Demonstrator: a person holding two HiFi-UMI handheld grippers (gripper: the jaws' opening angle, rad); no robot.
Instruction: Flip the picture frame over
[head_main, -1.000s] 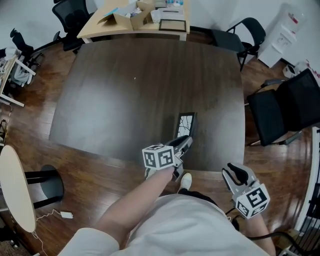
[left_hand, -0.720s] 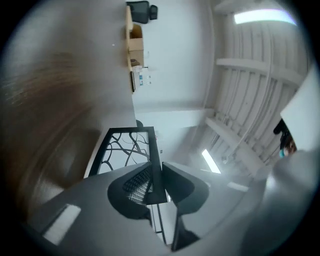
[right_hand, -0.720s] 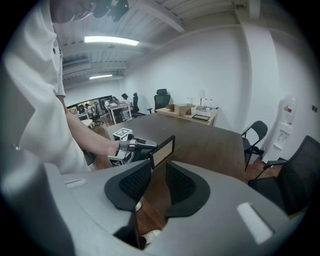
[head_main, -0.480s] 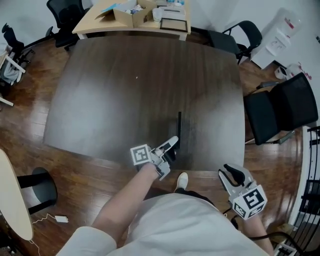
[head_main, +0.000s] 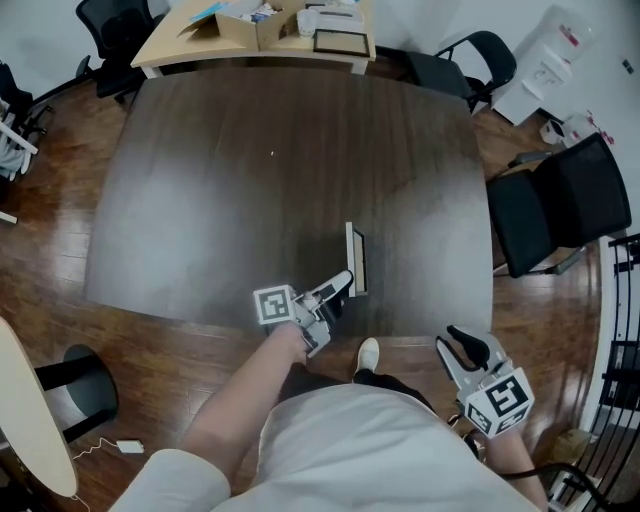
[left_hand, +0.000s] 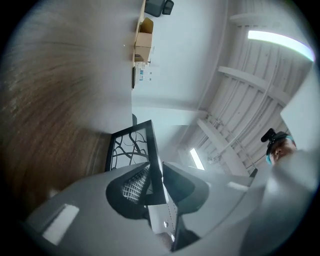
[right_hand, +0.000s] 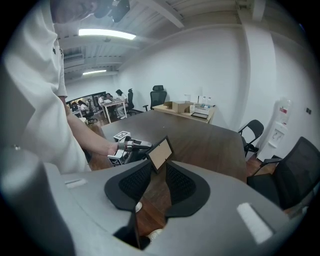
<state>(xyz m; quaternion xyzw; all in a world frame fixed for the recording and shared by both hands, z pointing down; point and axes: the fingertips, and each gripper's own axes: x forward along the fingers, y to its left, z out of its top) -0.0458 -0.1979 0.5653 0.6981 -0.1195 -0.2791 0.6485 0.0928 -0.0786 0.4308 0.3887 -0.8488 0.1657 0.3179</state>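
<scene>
The black picture frame (head_main: 355, 260) stands nearly upright on its long edge on the dark table (head_main: 250, 170), close to the near edge. My left gripper (head_main: 338, 287) is shut on its near end. In the left gripper view the frame (left_hand: 131, 150) shows its branch-pattern face, with its edge pinched between the pads (left_hand: 131, 186). My right gripper (head_main: 468, 347) hangs open off the table's near right corner, holding nothing. In the right gripper view the frame's tan back (right_hand: 159, 153) and the left gripper (right_hand: 131, 145) show beyond the right gripper's (right_hand: 152, 182) parted jaws.
Black office chairs stand to the right (head_main: 560, 205) and far right (head_main: 470, 65). A light wooden desk (head_main: 175, 58) at the back carries cardboard boxes and another frame (head_main: 340, 42). My shoe (head_main: 368, 357) shows under the table edge.
The left gripper has swung the frame up from leaning with its picture face showing, through edge-on, to near upright, shifting slightly left. The right gripper has stayed put.
</scene>
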